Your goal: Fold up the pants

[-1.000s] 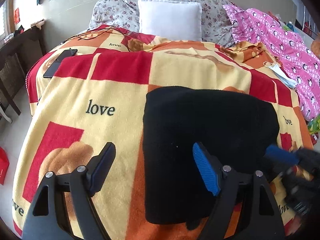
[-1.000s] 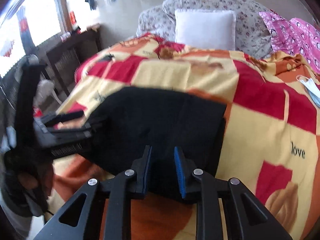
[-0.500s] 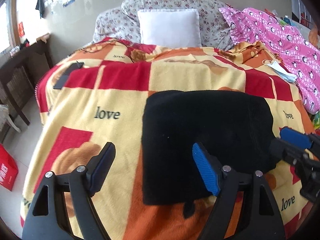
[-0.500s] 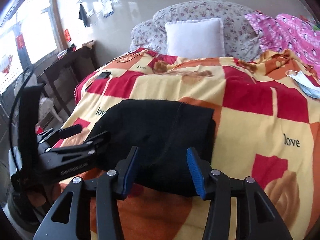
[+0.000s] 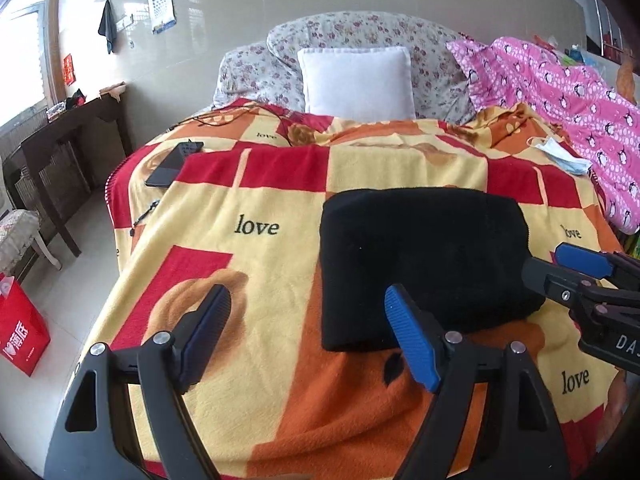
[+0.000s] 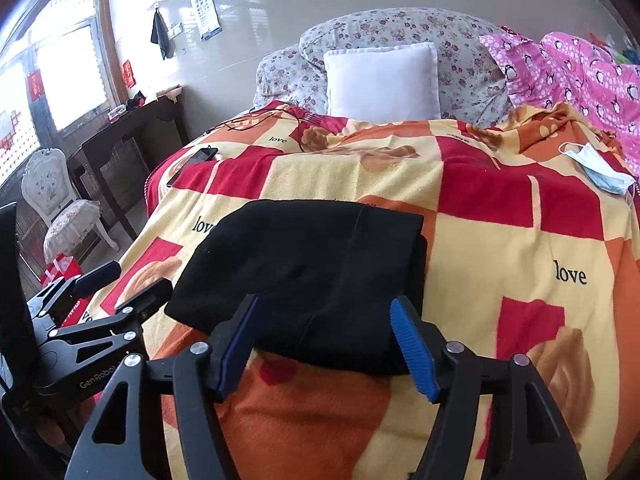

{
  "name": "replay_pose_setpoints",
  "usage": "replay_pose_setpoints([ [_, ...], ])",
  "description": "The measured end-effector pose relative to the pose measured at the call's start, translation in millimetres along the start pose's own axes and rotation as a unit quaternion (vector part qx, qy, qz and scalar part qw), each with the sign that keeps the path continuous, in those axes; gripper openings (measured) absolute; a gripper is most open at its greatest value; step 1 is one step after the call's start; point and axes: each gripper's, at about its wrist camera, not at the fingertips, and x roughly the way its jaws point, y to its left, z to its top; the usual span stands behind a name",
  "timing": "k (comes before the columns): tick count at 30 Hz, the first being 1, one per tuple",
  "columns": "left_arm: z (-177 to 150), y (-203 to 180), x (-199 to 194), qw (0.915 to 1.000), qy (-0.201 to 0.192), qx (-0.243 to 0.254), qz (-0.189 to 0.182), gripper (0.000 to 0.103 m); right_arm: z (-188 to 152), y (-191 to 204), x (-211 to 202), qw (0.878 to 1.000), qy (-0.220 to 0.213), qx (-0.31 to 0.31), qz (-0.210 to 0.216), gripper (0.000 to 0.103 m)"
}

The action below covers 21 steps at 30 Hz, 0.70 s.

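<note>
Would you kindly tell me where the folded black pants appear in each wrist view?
Left wrist: folded black pants lie right of centre, beyond the right-hand blue pad.
Right wrist: the pants sit centre, just past the open gripper.
Shared landmark: square white pillow at the bed's head.

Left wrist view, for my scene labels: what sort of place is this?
Most likely a home bedroom: a bed under a red-and-yellow "love" fleece blanket, a square white pillow, a dark wooden side table.

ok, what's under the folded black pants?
The folded black fleece pants lie flat on the red, yellow and orange "love" blanket, which shows on every side. The blanket patch directly beneath is covered, so anything under the pants cannot be seen.
</note>
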Motion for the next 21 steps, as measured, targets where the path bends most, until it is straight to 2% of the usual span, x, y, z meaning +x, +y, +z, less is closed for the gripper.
replay_pose_setpoints([
  [7,-4,5,-11,0.9998,-0.017,-0.007,-0.007,0.08,-2,1,-6,1.0,-0.001,0.001,-0.003,0.07],
  [21,-11,4,-11,0.9998,-0.01,-0.01,-0.011,0.08,-7,0,-5,1.0,0.012,-0.002,-0.002,0.071],
])
